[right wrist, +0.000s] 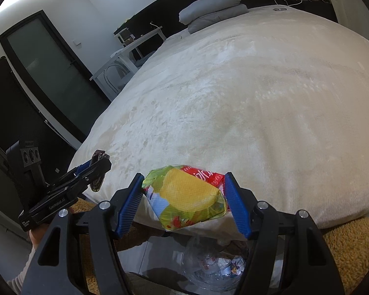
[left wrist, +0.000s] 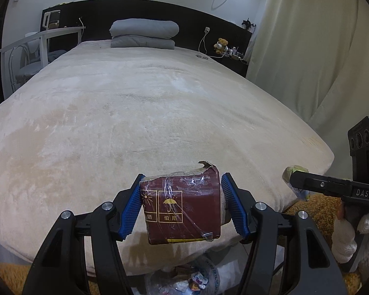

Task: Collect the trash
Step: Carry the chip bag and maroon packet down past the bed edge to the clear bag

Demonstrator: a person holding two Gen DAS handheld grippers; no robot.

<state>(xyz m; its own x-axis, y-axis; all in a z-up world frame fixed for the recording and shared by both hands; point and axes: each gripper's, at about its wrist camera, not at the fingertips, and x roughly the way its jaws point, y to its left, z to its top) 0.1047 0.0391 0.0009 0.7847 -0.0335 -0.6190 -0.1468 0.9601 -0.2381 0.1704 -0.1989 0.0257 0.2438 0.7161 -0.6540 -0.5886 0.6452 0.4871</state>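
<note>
My left gripper is shut on a dark red cardboard box wrapped in clear tape, held above the foot of the bed. The blue pads press on both of its sides. My right gripper is shut on a crumpled chip bag, yellow, green and red. Below both, on the floor at the bed's foot, lies a clear plastic bag with scraps of trash, also seen under the box as the trash bag. The right gripper shows in the left wrist view, the left gripper in the right one.
A beige blanket covers the bed, with folded grey bedding at the headboard. A white desk and chair stand left of the bed, a curtain to the right. A brown rug lies at the bed's foot. A dark door is on the left.
</note>
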